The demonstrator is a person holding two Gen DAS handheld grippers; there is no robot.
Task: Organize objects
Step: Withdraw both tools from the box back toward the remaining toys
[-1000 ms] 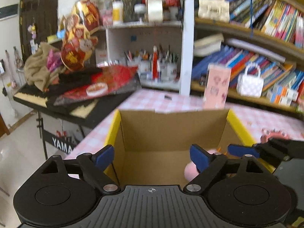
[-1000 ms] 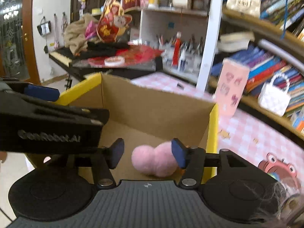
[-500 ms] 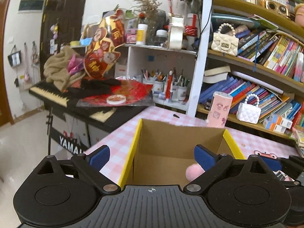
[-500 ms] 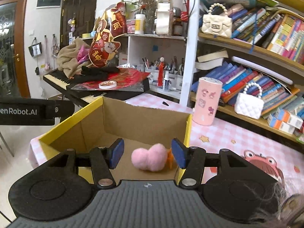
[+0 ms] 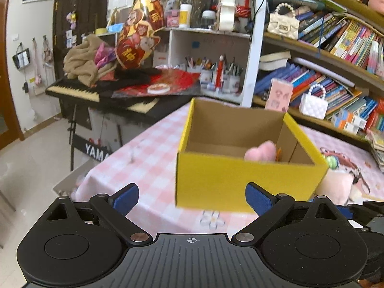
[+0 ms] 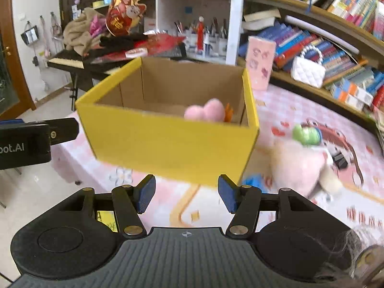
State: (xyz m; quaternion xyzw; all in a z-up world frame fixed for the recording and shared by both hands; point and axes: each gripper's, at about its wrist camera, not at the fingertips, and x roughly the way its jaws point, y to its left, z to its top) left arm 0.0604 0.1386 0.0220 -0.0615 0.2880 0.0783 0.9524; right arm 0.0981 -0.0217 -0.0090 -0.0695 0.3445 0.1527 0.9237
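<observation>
Left wrist view: our left gripper [image 5: 191, 198] has its blue pads spread wide with nothing between them, after its jaws opened further within the last second. Just ahead of it, a little to the right of its centre line, stands the yellow box [image 5: 244, 182] on the pink checked tablecloth [image 5: 148, 158]. The box's near wall faces us and its brown inside is open at the top. Inside, against the far right corner as seen from this claw, lies a pink fluffy toy [image 5: 261, 150] with a bit of something orange beside it; we cannot tell what the orange thing is. To the right of the box, past our right-hand pad, a pale plush toy [image 5: 336, 184] lies on the cloth.

In the right wrist view our right gripper [image 6: 184, 195] has its pads partly apart and empty, the jaws having opened slightly further in the last half second. The same yellow box [image 6: 168, 144] sits straight ahead of it, close to the fingertips but not touching them. The pink fluffy toy [image 6: 206, 112] shows over the near wall, toward the right inner side. Ahead and to the right of this claw lies the pale plush toy [image 6: 302, 165], blurred, with a green part [image 6: 304, 135] at its top. A small blue object [image 6: 254, 182] lies just beyond the right pad, near the box's corner; its shape is too blurred to name. The left gripper's black body [image 6: 31, 141] juts in at the left edge, level with the box's near wall.
</observation>
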